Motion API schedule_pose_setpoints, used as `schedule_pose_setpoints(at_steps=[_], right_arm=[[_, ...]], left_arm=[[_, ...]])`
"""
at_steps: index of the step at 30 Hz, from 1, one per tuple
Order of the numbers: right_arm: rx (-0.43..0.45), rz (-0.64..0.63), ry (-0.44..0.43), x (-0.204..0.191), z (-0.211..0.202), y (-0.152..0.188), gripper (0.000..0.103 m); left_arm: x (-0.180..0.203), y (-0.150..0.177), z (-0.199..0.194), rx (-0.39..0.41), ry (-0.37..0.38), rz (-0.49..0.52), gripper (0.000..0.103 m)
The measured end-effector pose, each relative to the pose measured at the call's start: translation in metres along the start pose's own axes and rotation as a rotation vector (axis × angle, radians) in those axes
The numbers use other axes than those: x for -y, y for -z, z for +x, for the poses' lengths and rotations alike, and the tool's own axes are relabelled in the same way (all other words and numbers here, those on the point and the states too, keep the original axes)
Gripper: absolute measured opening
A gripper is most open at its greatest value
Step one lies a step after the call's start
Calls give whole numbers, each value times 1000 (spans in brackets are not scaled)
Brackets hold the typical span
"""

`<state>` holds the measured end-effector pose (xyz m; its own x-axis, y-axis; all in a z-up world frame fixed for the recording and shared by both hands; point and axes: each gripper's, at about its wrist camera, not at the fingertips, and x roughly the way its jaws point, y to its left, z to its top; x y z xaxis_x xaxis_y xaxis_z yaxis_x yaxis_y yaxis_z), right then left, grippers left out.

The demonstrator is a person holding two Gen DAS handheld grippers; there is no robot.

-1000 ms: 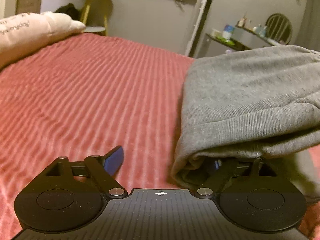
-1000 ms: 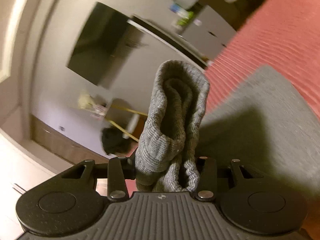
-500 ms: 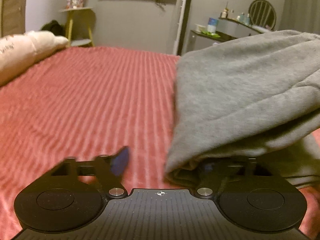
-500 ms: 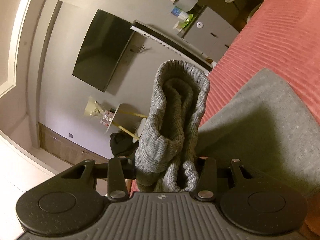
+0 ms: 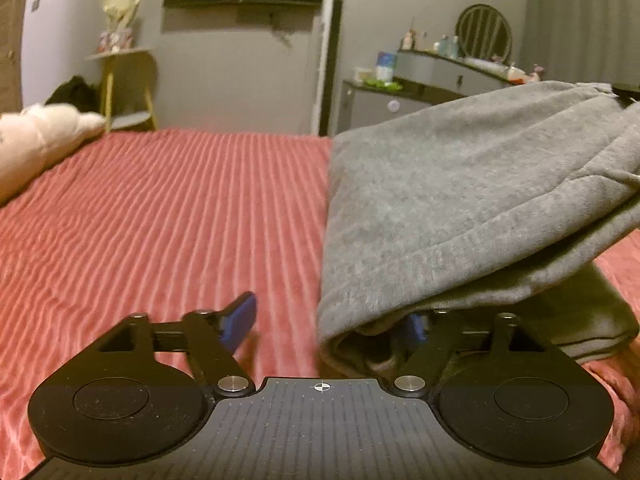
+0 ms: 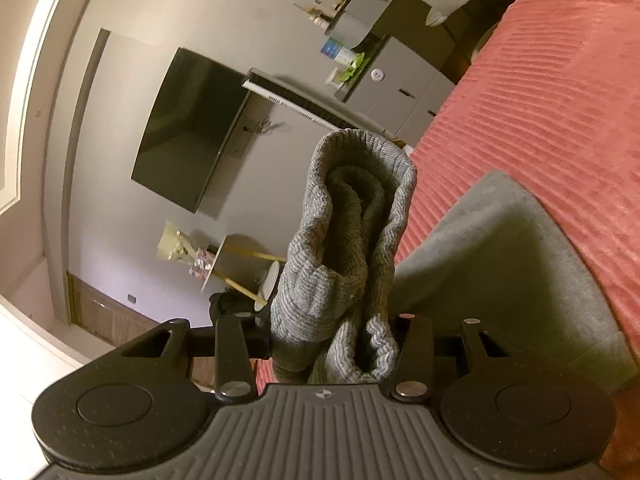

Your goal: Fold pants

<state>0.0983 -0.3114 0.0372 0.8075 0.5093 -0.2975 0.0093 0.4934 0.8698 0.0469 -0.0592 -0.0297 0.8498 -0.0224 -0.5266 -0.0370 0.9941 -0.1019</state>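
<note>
Across the red ribbed bedspread (image 5: 160, 216), grey sweatpants (image 5: 460, 200) are being kept lifted by the right hand-held gripper (image 6: 332, 344) pinching their bunched ribbed cuff (image 6: 352, 240), while the left hand-held gripper (image 5: 332, 320) is being opened at the folded edge to release it.

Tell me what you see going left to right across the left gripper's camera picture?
White pillow → yellow stool → red bedspread → grey pants.
</note>
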Motion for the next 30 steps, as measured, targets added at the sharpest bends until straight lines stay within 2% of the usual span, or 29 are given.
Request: schedule_pose_setpoints(at_steps=[3,5,8,11,14,17,21,27,30], right_arm=[[0,-3,-7,0,-1,1,43],[-2,-6,-12,0,0,1,43],[-8,-10,-15,2,1,0,43],[-11,-10,-15,3,2,1,43],[-18,-32,-15,1,3,2,43],[-23,-65,4,3,3,4,43],[-28,-112,77,5,2,7,43],[-39,-193,219,11,4,14,43],[-45,-208,252,18,5,17,43]], left_arm=[[6,-2,-2,19,14,39,80],[10,-1,-10,48,43,54,85],[20,0,-16,76,72,99,87],[23,3,-2,6,67,102,87],[18,5,17,-83,21,83,76],[4,2,25,-120,44,-24,73],[-2,0,28,-123,80,-58,56],[-7,-8,30,-115,96,-75,48],[-8,-2,24,-109,94,-70,47]])
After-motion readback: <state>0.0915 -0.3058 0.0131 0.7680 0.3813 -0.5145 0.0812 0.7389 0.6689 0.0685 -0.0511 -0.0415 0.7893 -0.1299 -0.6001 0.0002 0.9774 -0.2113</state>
